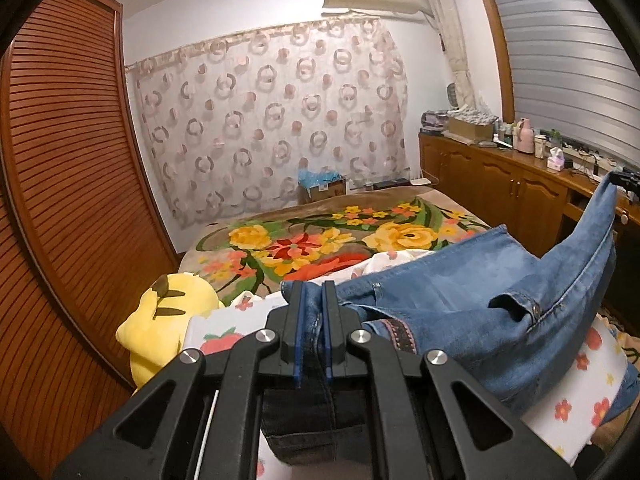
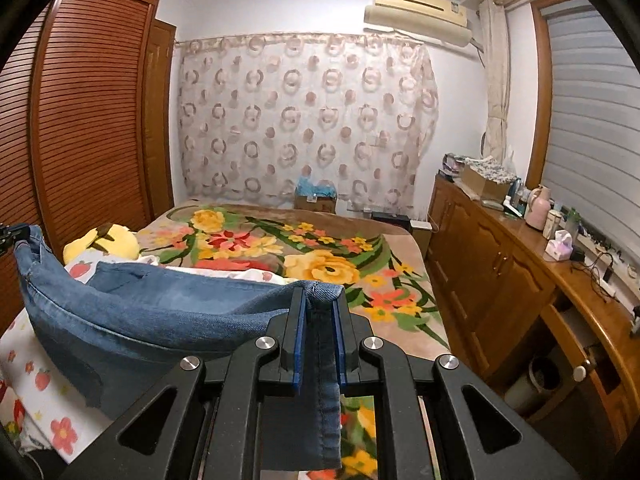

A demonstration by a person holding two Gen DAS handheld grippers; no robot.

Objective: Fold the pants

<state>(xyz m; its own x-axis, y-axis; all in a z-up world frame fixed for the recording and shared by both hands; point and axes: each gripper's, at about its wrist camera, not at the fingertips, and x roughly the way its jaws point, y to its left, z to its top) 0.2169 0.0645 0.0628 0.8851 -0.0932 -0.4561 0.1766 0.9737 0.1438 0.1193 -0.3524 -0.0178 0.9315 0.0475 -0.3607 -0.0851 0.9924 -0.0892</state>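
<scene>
The blue denim pants (image 1: pixel 472 292) hang stretched between my two grippers above the bed. My left gripper (image 1: pixel 313 292) is shut on one corner of the pants, with denim pinched between its blue pads. The cloth rises to the right, where my right gripper (image 1: pixel 624 180) holds the other corner. In the right wrist view my right gripper (image 2: pixel 319 300) is shut on a denim edge (image 2: pixel 320 356), and the pants (image 2: pixel 140 320) sag to the left toward the left gripper (image 2: pixel 8 236).
A floral blanket (image 2: pixel 320 256) covers the bed. A yellow plush toy (image 1: pixel 168 320) and a white strawberry-print cloth (image 1: pixel 580 392) lie under the pants. A louvered wardrobe (image 1: pixel 60 200) stands left, a wooden sideboard (image 2: pixel 500 272) with clutter right, a cardboard box (image 2: pixel 314 200) behind.
</scene>
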